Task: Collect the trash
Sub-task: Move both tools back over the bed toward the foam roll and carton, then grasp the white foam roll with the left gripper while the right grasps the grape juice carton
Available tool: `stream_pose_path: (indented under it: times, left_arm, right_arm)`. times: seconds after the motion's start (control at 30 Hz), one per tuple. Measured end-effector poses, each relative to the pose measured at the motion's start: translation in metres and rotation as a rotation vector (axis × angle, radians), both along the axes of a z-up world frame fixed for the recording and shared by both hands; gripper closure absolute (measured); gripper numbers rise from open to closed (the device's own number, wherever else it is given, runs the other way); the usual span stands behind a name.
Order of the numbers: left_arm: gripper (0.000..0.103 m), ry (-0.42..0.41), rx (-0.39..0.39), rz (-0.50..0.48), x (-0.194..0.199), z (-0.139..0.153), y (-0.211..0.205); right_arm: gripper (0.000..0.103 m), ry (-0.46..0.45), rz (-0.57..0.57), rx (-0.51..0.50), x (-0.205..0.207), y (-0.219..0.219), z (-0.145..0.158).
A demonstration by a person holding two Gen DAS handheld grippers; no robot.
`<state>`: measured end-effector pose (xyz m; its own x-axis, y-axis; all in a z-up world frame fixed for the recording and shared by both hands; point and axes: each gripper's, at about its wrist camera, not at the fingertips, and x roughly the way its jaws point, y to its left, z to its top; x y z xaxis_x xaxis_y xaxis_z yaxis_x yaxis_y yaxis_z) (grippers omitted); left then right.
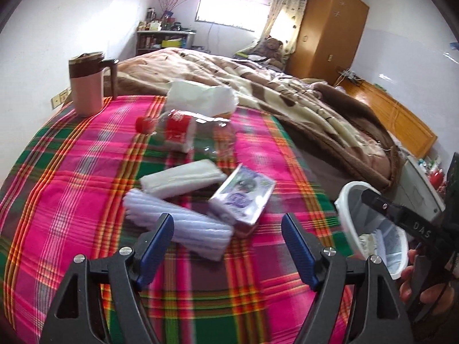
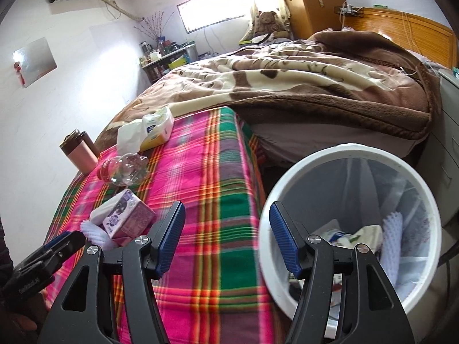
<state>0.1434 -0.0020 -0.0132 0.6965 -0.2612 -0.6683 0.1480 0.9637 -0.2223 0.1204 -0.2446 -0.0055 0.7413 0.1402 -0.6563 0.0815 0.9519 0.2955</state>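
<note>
On the plaid cloth lie a white ribbed foam sleeve [image 1: 183,230], a purple carton [image 1: 243,196], a white folded pad [image 1: 183,179], a clear bottle with a red cap and label [image 1: 183,132] and a tissue pack [image 1: 200,99]. My left gripper [image 1: 228,229] is open and empty, just above the foam sleeve and carton. My right gripper [image 2: 226,226] is open and empty, at the rim of the white trash bin [image 2: 287,177] beside the table. The bin holds wrappers and a foam net [image 2: 391,243]. The carton [image 2: 129,215] and bottle [image 2: 123,169] also show in the right wrist view.
A pink mug with a brown lid [image 1: 86,84] stands at the table's far left corner. A bed with a brown blanket [image 1: 287,91] runs behind the table. A wooden wardrobe [image 1: 330,31] stands at the back. The bin [image 1: 370,229] sits right of the table.
</note>
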Motion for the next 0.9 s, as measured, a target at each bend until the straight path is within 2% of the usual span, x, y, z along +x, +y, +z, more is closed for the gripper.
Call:
stream_pose_path:
  times: [0.3,0.47,0.6,0.67,0.9]
  left_arm:
    - [0.024,0.089,-0.033,0.103,0.016,-0.023,0.032]
    - [0.024,0.117,-0.059,0.107,0.028,-0.029,0.038]
    - [0.024,0.156,-0.044,0.119,0.044,-0.038,0.038]
    - [0.024,0.163,0.017,0.133,0.047,-0.042,0.035]
    - [0.023,0.175,0.016,0.093,0.045,-0.043,0.034]
  right_arm:
    - [0.04,0.009,0.074,-0.01,0.019,0.029,-0.001]
    - [0.04,0.011,0.079,-0.008,0.023,0.035,-0.002]
    - [0.04,0.019,0.076,-0.01,0.025,0.037,-0.004]
    - [0.04,0.022,0.079,-0.013,0.026,0.039,-0.004]
    - [0.04,0.034,0.106,-0.02,0.034,0.054,-0.005]
